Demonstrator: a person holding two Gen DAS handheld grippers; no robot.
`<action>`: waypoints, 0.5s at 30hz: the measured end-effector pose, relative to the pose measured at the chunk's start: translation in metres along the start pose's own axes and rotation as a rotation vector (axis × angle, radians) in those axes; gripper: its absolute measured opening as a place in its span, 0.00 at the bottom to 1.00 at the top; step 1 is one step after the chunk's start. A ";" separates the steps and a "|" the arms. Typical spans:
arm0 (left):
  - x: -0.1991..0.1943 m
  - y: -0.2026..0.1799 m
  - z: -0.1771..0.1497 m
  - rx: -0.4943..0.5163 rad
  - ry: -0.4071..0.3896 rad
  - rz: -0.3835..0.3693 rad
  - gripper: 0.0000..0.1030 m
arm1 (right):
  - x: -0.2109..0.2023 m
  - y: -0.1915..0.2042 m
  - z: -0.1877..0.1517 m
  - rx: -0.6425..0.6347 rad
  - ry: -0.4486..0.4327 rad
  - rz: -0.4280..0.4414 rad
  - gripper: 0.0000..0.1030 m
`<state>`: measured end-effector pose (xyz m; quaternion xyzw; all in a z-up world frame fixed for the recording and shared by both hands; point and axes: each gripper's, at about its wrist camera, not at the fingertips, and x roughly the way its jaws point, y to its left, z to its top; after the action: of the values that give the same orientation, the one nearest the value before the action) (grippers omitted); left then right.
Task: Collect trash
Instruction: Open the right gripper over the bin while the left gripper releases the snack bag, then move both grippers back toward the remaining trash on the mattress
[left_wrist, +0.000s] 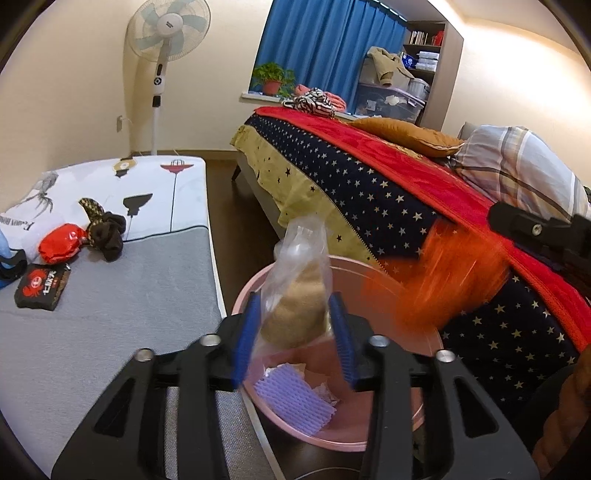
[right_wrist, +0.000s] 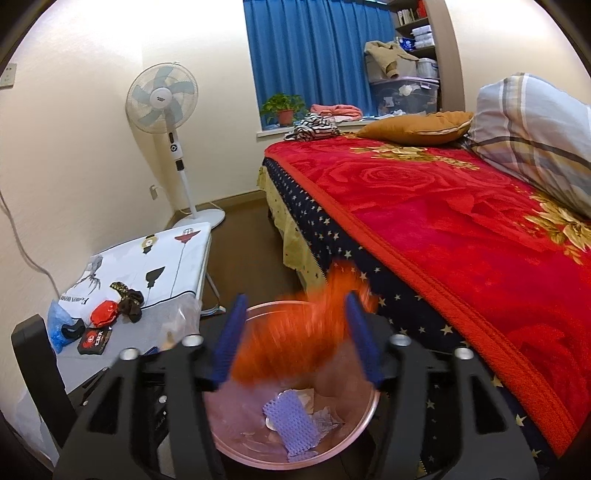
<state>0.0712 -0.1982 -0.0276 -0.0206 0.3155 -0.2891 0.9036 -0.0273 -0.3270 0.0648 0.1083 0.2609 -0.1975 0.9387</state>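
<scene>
My left gripper (left_wrist: 295, 325) is shut on a clear plastic bag (left_wrist: 301, 295) with beige filling, held above the pink trash bin (left_wrist: 424, 413). An orange wrapper (right_wrist: 306, 332), blurred by motion, is between the open fingers of my right gripper (right_wrist: 295, 336), over the same pink trash bin (right_wrist: 364, 417); it also shows in the left wrist view (left_wrist: 443, 280). The bin holds a purple foam net (right_wrist: 293, 424) and crumpled paper. On the low table (left_wrist: 110, 295) lie a red wrapper (left_wrist: 59, 243), a black crab-print packet (left_wrist: 42, 286) and a dark cloth (left_wrist: 107, 232).
A bed with a red blanket (right_wrist: 461, 229) stands right of the bin. A standing fan (left_wrist: 162, 66) is by the far wall. A blue bag (right_wrist: 57, 325) lies on the table's left end. Dark floor runs between table and bed.
</scene>
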 end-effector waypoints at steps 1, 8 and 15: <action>0.000 0.000 -0.001 0.002 0.003 0.002 0.48 | 0.000 0.000 -0.001 -0.001 -0.001 -0.001 0.60; -0.008 0.006 -0.002 -0.001 -0.001 0.017 0.48 | -0.001 0.000 -0.003 -0.004 0.001 0.006 0.60; -0.022 0.019 -0.002 -0.016 -0.014 0.043 0.47 | -0.006 0.006 -0.006 -0.021 -0.007 0.038 0.59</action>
<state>0.0661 -0.1707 -0.0211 -0.0234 0.3118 -0.2669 0.9116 -0.0319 -0.3177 0.0637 0.1026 0.2578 -0.1772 0.9442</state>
